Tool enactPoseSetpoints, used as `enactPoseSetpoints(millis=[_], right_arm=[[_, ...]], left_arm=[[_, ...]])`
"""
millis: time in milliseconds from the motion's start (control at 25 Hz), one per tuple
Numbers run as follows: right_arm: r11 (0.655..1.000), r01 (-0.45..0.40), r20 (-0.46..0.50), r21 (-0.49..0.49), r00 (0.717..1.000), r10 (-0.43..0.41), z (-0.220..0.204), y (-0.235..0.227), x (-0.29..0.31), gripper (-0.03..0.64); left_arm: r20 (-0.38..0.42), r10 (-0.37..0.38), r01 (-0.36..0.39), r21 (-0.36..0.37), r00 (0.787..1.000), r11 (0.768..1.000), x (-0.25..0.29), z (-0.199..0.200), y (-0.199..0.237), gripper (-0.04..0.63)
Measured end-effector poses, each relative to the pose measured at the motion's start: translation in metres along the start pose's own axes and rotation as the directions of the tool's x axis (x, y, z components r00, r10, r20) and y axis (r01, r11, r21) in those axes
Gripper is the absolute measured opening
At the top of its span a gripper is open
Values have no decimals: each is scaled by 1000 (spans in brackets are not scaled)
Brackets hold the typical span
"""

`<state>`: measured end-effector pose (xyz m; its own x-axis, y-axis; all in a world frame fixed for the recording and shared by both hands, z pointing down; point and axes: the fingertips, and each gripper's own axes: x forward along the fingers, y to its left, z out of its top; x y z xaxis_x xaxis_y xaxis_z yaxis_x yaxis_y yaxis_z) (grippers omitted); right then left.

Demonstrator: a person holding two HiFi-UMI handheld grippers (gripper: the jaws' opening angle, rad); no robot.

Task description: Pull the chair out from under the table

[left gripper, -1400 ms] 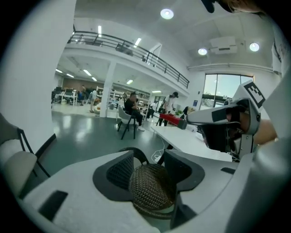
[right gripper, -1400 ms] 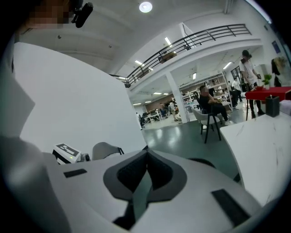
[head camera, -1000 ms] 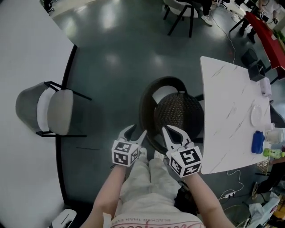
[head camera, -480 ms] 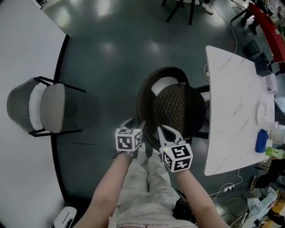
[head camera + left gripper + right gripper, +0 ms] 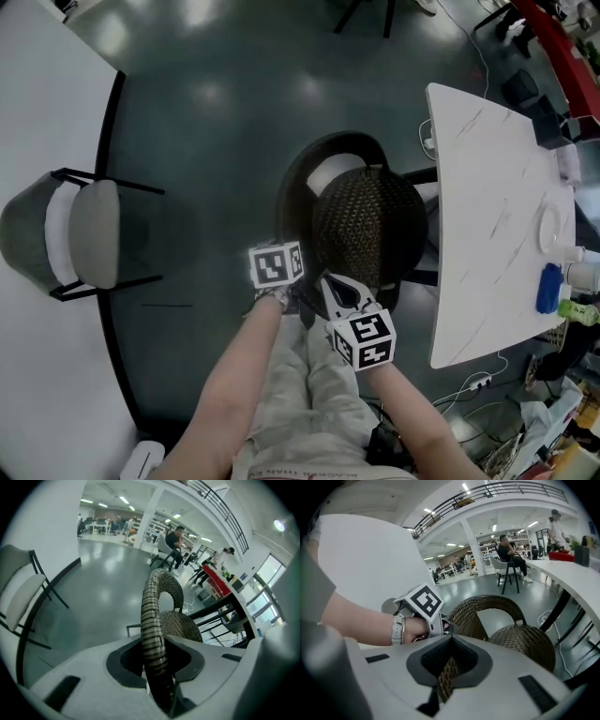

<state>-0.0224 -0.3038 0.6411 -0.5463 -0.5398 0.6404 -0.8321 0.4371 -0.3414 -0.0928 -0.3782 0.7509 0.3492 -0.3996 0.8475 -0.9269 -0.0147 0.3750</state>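
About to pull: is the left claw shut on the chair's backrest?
Shut. In the left gripper view the left claw has just been closing its jaws, which press on the woven backrest rim between them.

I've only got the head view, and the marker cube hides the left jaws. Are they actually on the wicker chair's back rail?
Observer: Yes. The left gripper view shows the jaws of the left gripper have just been closing, with the woven back rail pinched between them.
Operator: And the right one?
Observer: The right gripper view shows the same rail filling the gap between the jaws of the right gripper, close beside the left hand.
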Motion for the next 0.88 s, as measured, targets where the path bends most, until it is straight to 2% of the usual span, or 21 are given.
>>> enactPoseSetpoints(millis=[160, 400, 640, 880], right_arm=[[1000, 8, -15, -2, 1000, -8, -4, 2, 1, 3], [1000, 20, -6, -13, 1000, -20, 7, 8, 6, 2], [999, 23, -8, -28, 1000, -23, 16, 15, 11, 2], [999, -1, -24, -51, 1000, 0, 17, 41, 21, 2]], left_arm=[[-11, -36, 35, -103, 999, 994, 5, 0, 2, 55], [-47, -37, 35, -51, 998, 998, 3, -1, 3, 49], [-51, -5, 1, -76, 999, 997, -7, 1, 24, 43], [-42, 39, -43, -98, 998, 994, -30, 4, 72, 40]])
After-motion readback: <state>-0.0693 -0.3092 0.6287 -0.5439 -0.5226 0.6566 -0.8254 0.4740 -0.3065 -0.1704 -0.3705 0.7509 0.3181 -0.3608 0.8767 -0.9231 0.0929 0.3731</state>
